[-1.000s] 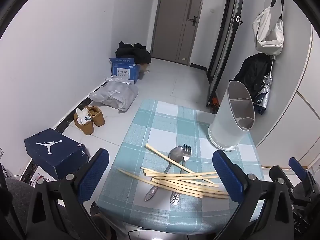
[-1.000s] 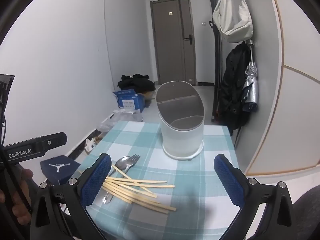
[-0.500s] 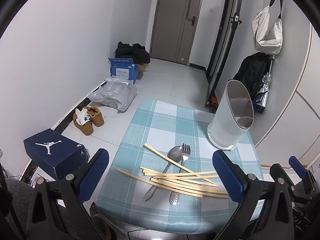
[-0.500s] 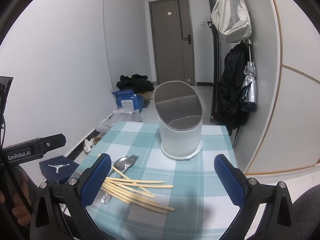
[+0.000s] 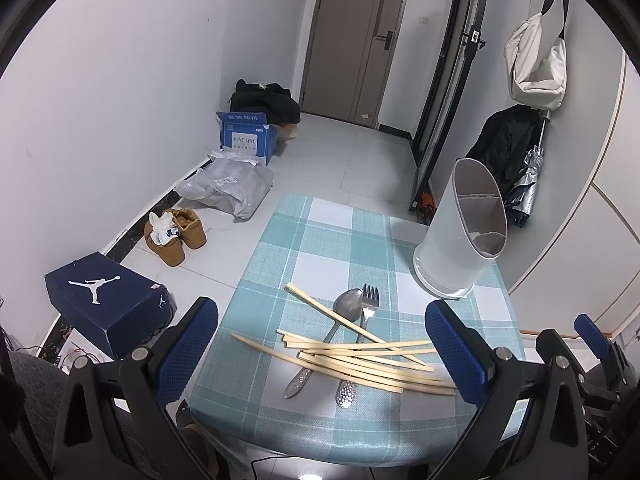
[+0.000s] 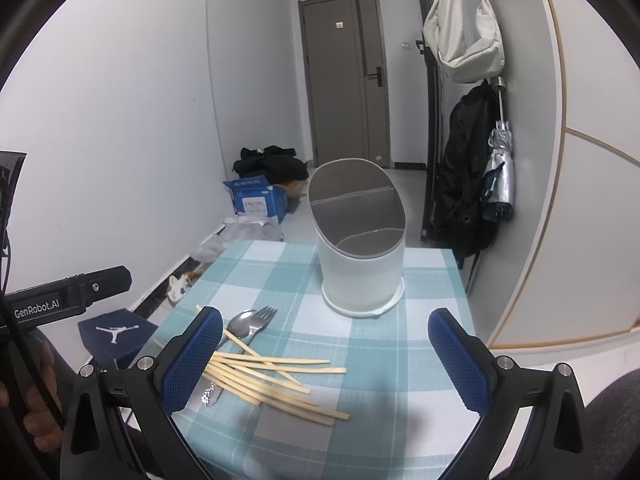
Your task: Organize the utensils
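Note:
Several wooden chopsticks lie in a loose pile near the front of the small table, across a metal spoon and a metal fork. A white slanted utensil holder with a divider stands upright at the table's far right. My left gripper hangs open above the pile, with nothing between its blue pads. My right gripper is also open and empty, over the table's near edge, chopsticks beside its left pad.
The table wears a teal checked cloth. On the floor to the left are a dark blue shoe box, brown shoes, a grey bag and a blue carton. A wall stands close on the right.
Both grippers have drifted only slightly; the view has shifted a little. The utensils and holder have not moved.

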The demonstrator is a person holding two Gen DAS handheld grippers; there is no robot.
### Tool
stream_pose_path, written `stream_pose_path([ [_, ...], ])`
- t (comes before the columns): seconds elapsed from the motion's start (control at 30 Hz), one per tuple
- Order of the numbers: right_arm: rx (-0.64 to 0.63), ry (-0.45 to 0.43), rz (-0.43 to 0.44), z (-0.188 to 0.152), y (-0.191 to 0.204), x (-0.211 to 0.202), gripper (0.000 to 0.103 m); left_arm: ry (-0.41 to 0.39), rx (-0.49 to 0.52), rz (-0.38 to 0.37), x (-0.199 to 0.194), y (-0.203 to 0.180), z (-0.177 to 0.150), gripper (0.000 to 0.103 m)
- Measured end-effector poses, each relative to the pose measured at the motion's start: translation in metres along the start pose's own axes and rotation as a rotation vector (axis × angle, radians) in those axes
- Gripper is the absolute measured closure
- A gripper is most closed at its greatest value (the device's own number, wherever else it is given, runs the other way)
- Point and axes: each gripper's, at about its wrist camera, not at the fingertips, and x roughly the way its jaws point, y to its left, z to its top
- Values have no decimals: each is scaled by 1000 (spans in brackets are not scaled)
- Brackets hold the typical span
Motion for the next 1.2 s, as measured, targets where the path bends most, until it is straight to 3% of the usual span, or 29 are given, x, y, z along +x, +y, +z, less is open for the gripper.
stream_pose_path([
  [1.2, 1, -5, 2, 0, -2, -1, 0, 7, -14, -6, -1, 3, 3, 1],
])
